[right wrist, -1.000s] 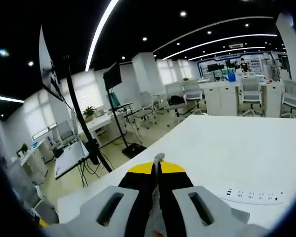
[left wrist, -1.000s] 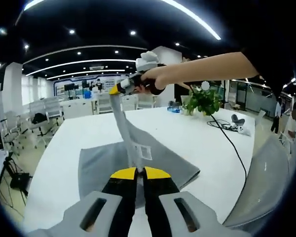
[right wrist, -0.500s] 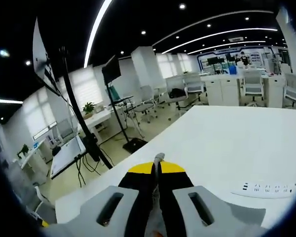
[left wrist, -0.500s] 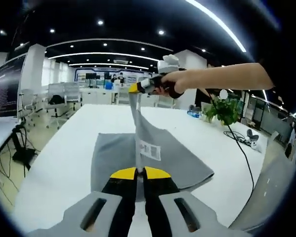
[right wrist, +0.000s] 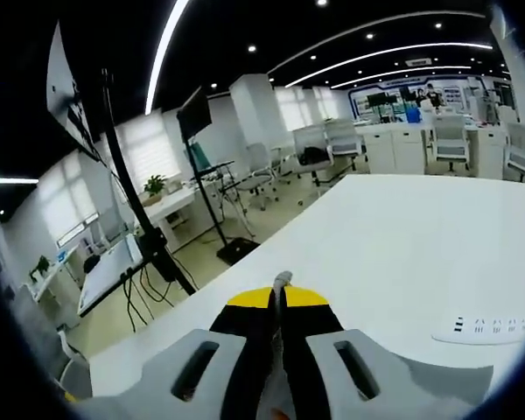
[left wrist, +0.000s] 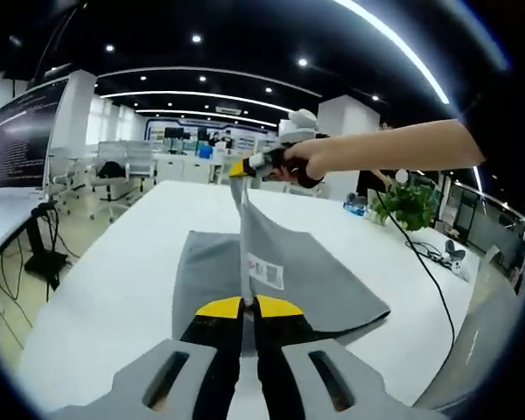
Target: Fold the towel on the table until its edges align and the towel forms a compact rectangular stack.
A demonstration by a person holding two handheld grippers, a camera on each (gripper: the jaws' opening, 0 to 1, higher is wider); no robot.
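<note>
Wide bare white counter (left wrist: 114,271) lies open left of the grey towel (left wrist: 315,280); black cable (left wrist: 424,267) and potted green plant (left wrist: 405,203) crowd the right side.

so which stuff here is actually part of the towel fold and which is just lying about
Part of the job:
- grey towel, one edge lifted
- left tool, shut on the towel
- right tool, shut on the towel
- white table

Just lying about:
- potted plant
- black cable
- power strip

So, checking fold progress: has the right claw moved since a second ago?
Cannot tell. The right claw holds the grey cloth towel above the white table, but the camera itself shifted.
</note>
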